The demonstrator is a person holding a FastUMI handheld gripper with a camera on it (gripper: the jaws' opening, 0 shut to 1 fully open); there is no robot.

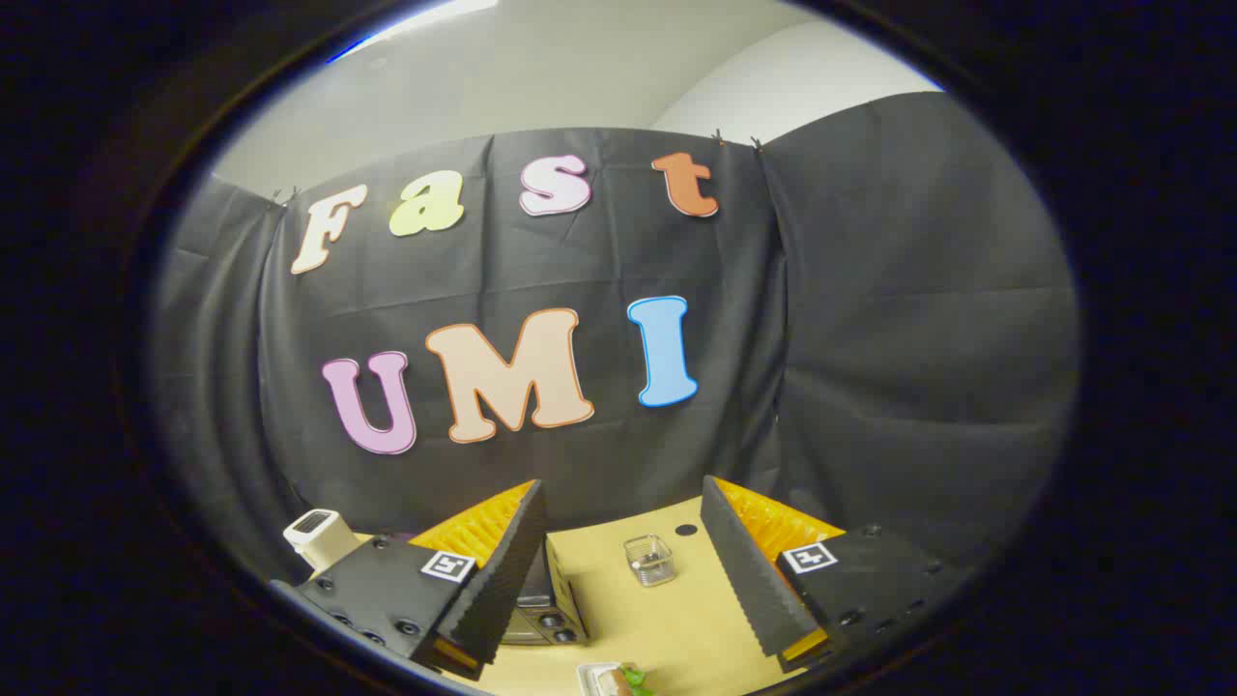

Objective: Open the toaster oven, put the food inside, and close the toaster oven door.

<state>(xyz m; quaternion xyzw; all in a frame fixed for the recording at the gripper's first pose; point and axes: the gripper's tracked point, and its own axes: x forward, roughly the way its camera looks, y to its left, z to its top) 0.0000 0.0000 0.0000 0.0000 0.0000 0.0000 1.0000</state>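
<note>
Wooden and pale, the flat table top (676,619) sits low in the middle of the frame. We see our gripper (618,580) held high above it, its two fingers wide apart with nothing between them. A small silver toaster oven with dark knobs (546,604) peeks out beside the left finger. A little plate of food with something green (618,680) lies at the bottom centre. A clear square glass jar (649,559) stands on the table between the fingers.

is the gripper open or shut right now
Open: the gripper has its fingers spread wide apart, nothing between them, with bare table and a small clear container seen through the gap.
</note>
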